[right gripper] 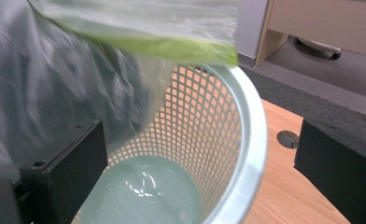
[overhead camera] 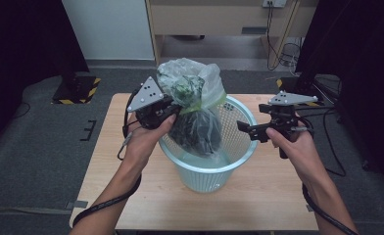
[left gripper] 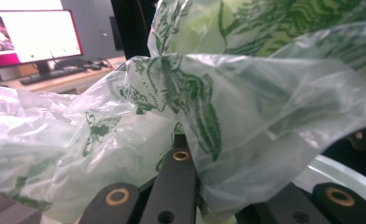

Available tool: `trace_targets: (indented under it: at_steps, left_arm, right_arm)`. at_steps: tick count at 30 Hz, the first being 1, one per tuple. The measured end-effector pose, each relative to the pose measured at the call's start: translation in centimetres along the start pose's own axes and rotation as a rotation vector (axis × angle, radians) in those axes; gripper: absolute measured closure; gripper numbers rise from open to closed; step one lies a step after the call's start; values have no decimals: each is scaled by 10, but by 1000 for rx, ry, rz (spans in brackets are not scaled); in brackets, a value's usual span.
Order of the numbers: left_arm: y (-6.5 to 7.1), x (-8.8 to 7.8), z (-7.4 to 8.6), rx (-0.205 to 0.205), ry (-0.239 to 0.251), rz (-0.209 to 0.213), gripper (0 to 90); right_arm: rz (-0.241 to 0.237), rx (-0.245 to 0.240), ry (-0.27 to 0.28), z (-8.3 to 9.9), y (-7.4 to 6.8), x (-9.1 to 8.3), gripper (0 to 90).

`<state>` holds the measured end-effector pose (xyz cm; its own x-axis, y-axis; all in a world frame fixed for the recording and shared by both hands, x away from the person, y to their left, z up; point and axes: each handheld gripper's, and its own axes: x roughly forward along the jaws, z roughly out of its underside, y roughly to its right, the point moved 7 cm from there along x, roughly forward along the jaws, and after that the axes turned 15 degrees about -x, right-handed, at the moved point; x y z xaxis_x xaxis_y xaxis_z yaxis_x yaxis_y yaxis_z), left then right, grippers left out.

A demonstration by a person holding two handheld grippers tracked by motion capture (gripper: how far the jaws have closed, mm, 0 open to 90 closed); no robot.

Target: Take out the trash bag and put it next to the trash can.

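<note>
A translucent plastic bag [overhead camera: 195, 105], printed with green figures and filled with something dark, is held by its bunched top in the left gripper [overhead camera: 168, 108], whose jaws are clenched on the film. The bag hangs partly inside a pale green mesh wastebasket [overhead camera: 239, 142] on the wooden table [overhead camera: 273, 196]; whether it touches the bottom cannot be told. The right gripper [overhead camera: 244, 128] is held beside the rim, its jaws released and wide apart.

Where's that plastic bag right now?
In the high view, the plastic bag hangs at table centre, partly inside the mesh basket, its top pinched by the left tongs.
</note>
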<state>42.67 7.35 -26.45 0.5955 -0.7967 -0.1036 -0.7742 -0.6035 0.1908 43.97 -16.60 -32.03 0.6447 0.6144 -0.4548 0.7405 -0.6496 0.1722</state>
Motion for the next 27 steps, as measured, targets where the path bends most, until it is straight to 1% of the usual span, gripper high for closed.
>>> trace_targets:
  at_steps: [2,3,5,7,10,14,19,21,22,24,26,27]
  left_arm:
    - [-2,-4,-6,-7,11,-9,886]
    - [-2,-6,-9,-18,18,-14,886]
    - [-5,-9,-18,2,43,-21,886]
    - [-7,-12,-24,12,58,-26,886]
    - [-10,-17,-30,29,65,-48,886]
    - [-14,-23,-34,31,76,-66,886]
    - [-21,-32,-37,34,96,-81,886]
    - [-23,-36,-39,33,110,-87,886]
    - [-25,-37,-40,44,125,-87,885]
    - [-29,-43,-41,34,141,-96,885]
    - [-32,-48,-42,41,152,-116,885]
    - [-34,-52,-42,38,161,-124,886]
  right_arm:
    - [4,7,5,1,3,-2,29]
    - [7,14,6,2,4,-2,29]
    - [10,20,9,3,6,-4,29]
    - [14,22,6,5,9,-6,29]
    - [20,36,12,7,13,-8,29]
    - [28,42,8,11,17,-9,29]
    - [34,64,6,19,22,-10,29]
    - [39,68,5,22,24,-10,29]
    - [40,71,4,23,25,-11,29]
    - [44,77,2,26,26,-12,29]
    - [48,82,2,29,28,-14,29]
    - [50,82,1,30,29,-14,29]
